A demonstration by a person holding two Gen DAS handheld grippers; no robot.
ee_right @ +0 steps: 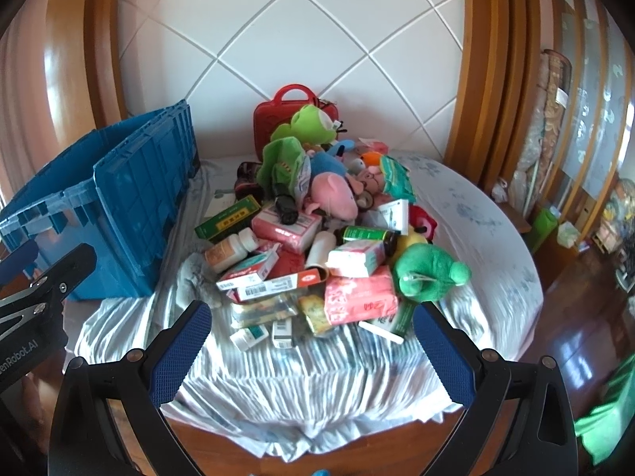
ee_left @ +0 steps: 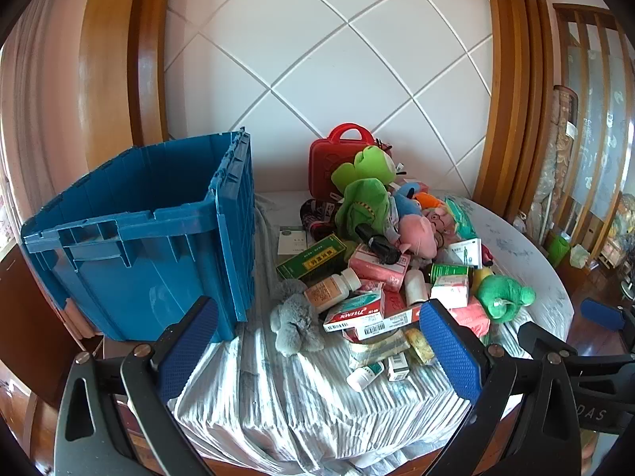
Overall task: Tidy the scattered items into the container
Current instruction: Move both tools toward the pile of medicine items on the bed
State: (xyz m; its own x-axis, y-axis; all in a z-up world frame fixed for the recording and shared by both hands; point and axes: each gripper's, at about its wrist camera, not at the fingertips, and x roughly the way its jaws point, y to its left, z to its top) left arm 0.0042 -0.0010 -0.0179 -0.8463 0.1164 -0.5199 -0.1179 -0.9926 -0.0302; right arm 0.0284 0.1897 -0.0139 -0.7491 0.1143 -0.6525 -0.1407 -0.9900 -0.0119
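Note:
A blue plastic crate [ee_left: 158,230] stands open at the left of a cloth-covered table [ee_left: 301,392]; it also shows in the right wrist view [ee_right: 131,198]. To its right lies a heap of plush toys, medicine boxes and bottles [ee_left: 381,261], seen also in the right wrist view [ee_right: 317,230]. A grey plush [ee_left: 295,319] lies at the heap's near left. My left gripper [ee_left: 321,349] is open and empty, hovering near the table's front edge. My right gripper [ee_right: 311,349] is open and empty, before the heap's front edge.
A red carry case [ee_left: 337,158] stands behind the heap against the white tiled wall. The table's right edge [ee_right: 516,261] drops to a wooden floor. The right gripper shows at the right of the left wrist view [ee_left: 575,337].

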